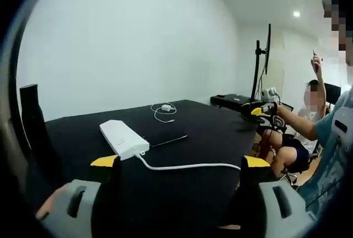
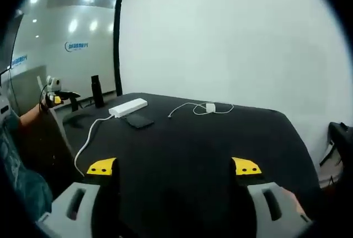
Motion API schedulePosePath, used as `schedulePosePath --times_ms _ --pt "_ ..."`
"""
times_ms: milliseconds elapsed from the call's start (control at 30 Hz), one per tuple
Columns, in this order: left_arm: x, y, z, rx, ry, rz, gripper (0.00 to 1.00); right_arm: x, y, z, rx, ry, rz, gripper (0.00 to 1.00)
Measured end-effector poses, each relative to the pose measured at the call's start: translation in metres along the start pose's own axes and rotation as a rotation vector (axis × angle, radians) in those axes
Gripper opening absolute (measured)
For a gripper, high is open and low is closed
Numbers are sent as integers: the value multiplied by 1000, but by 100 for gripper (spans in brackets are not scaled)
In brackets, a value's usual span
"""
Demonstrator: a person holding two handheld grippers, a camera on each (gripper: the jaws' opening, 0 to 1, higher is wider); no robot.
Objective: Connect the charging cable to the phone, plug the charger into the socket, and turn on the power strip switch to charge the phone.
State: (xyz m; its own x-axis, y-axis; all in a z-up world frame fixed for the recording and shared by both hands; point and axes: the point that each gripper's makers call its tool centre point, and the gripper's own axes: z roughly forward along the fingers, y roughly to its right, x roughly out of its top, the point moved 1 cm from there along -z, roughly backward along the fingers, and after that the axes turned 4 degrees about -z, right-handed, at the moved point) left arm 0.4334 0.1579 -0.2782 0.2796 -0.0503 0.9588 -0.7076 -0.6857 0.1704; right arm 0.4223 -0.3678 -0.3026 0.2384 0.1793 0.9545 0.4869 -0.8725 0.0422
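Black table [image 2: 220, 150]: power strip [image 1: 123, 138], phone [image 2: 139, 120], charger [image 2: 210, 107]; both claws open, empty.

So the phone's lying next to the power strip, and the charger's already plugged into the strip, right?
Not quite. The phone does lie next to the power strip, but the charger isn't plugged into it: the right gripper view shows it lying apart on the black table with its white cable loose beside it.
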Motion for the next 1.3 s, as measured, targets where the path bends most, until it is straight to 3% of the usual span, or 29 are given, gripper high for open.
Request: schedulePosePath --times_ms 433,767,967,1033,1167,1267,1300 --pt "-6 -1 3 -9 -14 8 84 9 -27 63 89 -38 2 68" --pt "-13 1 6 -23 -34 27 83 14 -30 120 127 -54 27 66" --pt "-19 -1 10 -31 -51 40 83 31 -51 151 228 8 9 67" --pt "-22 -3 11 -33 -53 37 83 32 -57 163 269 -12 70 67" --pt "-26 -8 14 -39 -52 25 83 21 -74 189 366 -108 291 62" --pt "-28 -11 16 -44 -52 20 82 17 -90 205 394 -137 378 58" --pt "-28 -12 17 -50 -52 21 82 18 -95 211 398 -129 368 59"
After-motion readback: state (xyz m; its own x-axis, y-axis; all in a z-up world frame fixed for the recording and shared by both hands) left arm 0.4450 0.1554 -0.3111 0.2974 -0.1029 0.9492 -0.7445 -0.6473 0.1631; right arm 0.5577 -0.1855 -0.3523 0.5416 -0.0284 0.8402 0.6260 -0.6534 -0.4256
